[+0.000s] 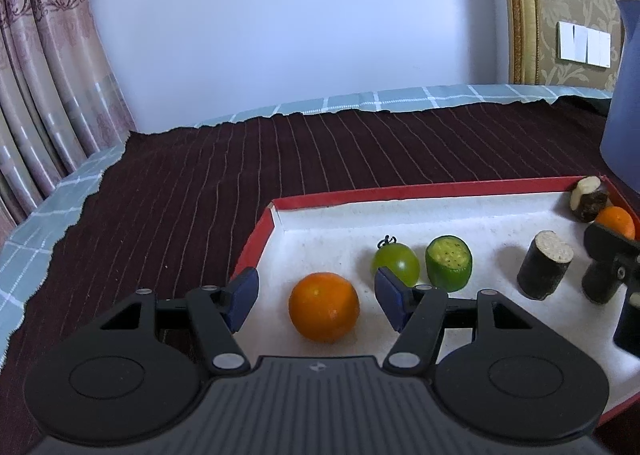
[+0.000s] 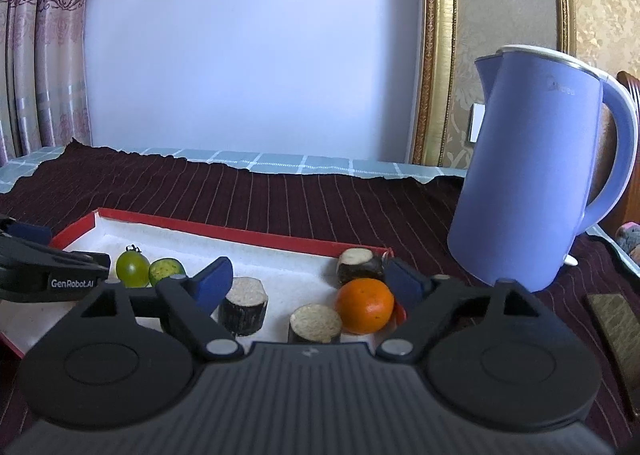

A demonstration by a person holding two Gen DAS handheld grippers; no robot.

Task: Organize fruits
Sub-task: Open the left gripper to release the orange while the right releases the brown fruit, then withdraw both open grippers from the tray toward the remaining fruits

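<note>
Both wrist views look low and close across one shared tray (image 1: pixel 344 193)

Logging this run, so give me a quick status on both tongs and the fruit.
Left tongs open, straddling the near orange, not gripping. Right tongs open, second orange and dark cane pieces between them. Nothing blocking inside the red tray.
</note>
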